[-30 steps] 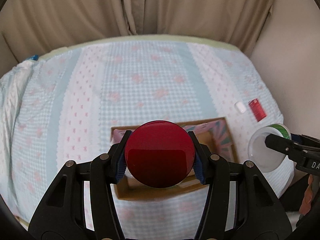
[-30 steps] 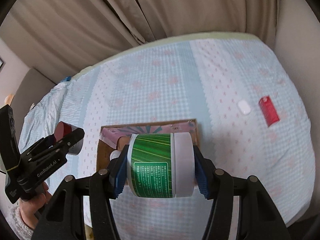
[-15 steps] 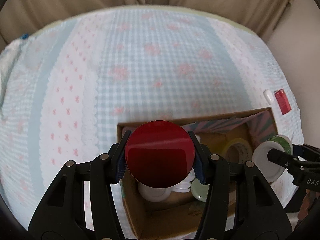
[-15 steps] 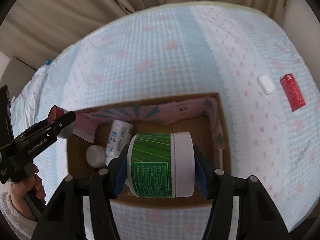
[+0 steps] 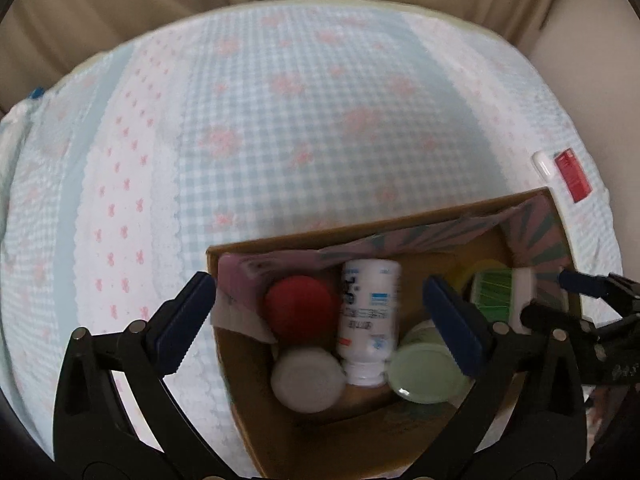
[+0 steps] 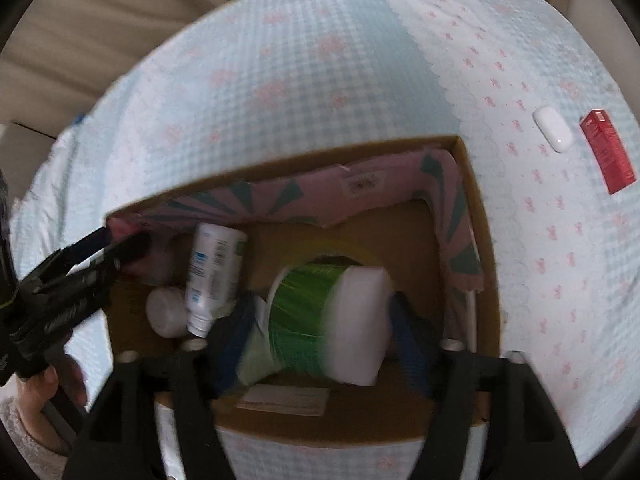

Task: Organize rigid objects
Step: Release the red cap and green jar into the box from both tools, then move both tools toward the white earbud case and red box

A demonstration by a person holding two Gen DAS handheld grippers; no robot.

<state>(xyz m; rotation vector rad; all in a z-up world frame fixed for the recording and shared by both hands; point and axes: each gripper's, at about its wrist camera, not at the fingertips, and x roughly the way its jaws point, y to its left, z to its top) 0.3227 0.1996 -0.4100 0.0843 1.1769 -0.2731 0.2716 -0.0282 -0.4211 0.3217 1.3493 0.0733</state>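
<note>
Both grippers point down over the cardboard box (image 5: 404,456) on the bed. Left gripper (image 5: 320,322): jaws opening, empty; the red-lidded jar (image 5: 298,310) lies in the box below. Right gripper (image 6: 320,334): jaws opening around the green canister (image 6: 320,312), pads clear of it.

box (image 5: 400,440) crowded with jars; bedspread (image 5: 280,120) beyond lies open.
</note>
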